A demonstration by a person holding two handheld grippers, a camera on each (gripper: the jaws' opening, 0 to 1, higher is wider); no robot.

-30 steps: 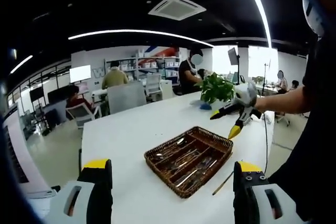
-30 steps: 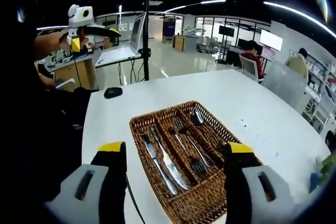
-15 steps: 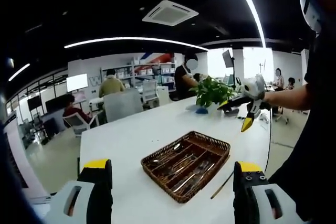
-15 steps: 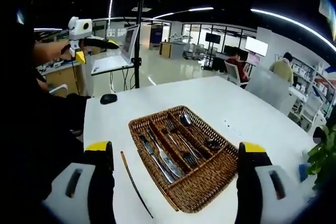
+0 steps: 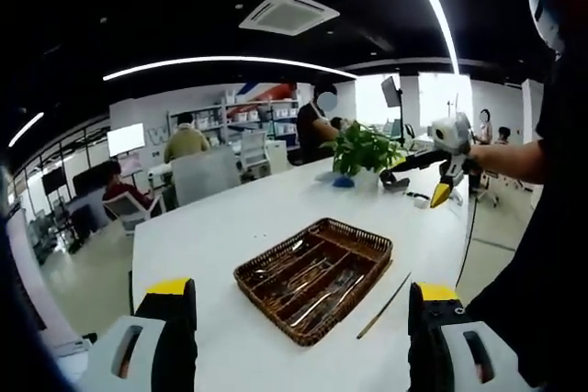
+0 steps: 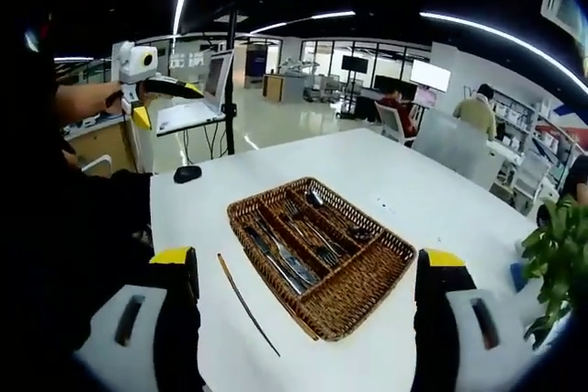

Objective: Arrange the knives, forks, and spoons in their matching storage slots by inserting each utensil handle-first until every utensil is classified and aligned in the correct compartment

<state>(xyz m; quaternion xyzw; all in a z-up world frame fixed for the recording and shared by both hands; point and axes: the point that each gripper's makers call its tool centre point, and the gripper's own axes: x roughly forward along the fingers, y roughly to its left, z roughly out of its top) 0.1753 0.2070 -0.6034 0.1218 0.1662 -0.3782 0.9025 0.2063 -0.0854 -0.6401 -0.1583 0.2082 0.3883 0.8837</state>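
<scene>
No brand, label or readable writing could be made out on anything; the far wall signs were too blurred to read.

One wicker tray (image 6: 363, 293) lay on the white table (image 6: 441, 199), divided lengthwise into compartments; in the right gripper view knives (image 6: 276, 257) lay in the left-hand compartment, forks (image 6: 312, 238) in the middle, and spoons (image 6: 344, 223) toward the right; all sat inside the tray, and an exact count of each could not be told. One thin dark stick (image 6: 248, 305) lay on the table just beside the tray's near-left edge, apart from it; in the left gripper view the same stick (image 5: 384, 306) lay to the right of the tray (image 5: 314, 277).

The left gripper (image 5: 299, 341) was held above the near table edge, jaws wide apart and holding nothing; the right gripper (image 6: 312, 319) likewise stood with jaws spread, empty, before the tray.

One dark computer mouse (image 6: 186, 173) sat at the far-left table corner; one potted plant (image 5: 366, 151) stood at the far end.
</scene>
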